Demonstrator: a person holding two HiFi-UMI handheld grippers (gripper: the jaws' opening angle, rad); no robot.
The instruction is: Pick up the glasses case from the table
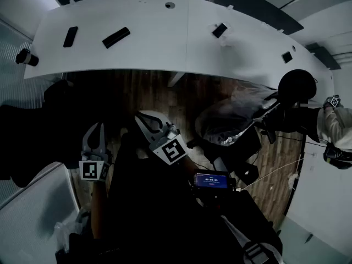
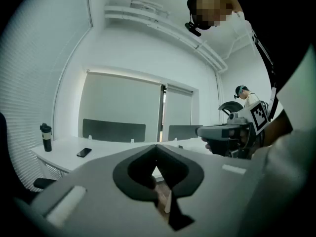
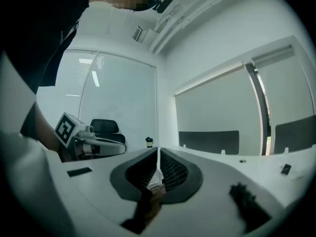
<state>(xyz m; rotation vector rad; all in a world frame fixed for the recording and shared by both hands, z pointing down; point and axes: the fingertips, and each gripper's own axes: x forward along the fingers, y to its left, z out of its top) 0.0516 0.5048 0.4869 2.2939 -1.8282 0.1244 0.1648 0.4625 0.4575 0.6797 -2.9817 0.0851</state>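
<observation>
A black oblong case point(image 1: 116, 37), likely the glasses case, lies on the far white table point(image 1: 165, 48), with a flat black phone point(image 1: 70, 36) to its left. Both grippers hang over the dark wood floor, well short of the table. My left gripper point(image 1: 94, 126) is shut, its tips meeting with nothing between them point(image 2: 157, 145). My right gripper point(image 1: 139, 116) is also shut and empty point(image 3: 158, 150). Each gripper view shows the other gripper beside it, the right gripper point(image 2: 232, 130) and the left gripper point(image 3: 94, 143). The phone point(image 2: 84, 152) shows on the table, but the case does not show clearly there.
A dark bottle point(image 1: 26, 58) stands at the table's left end. Two more small black objects point(image 1: 219, 30) point(image 1: 287, 56) lie on its right half. A chair under clear plastic point(image 1: 234, 117) and a blue-lit screen point(image 1: 212, 180) sit right of me. A person point(image 1: 333, 126) stands at far right.
</observation>
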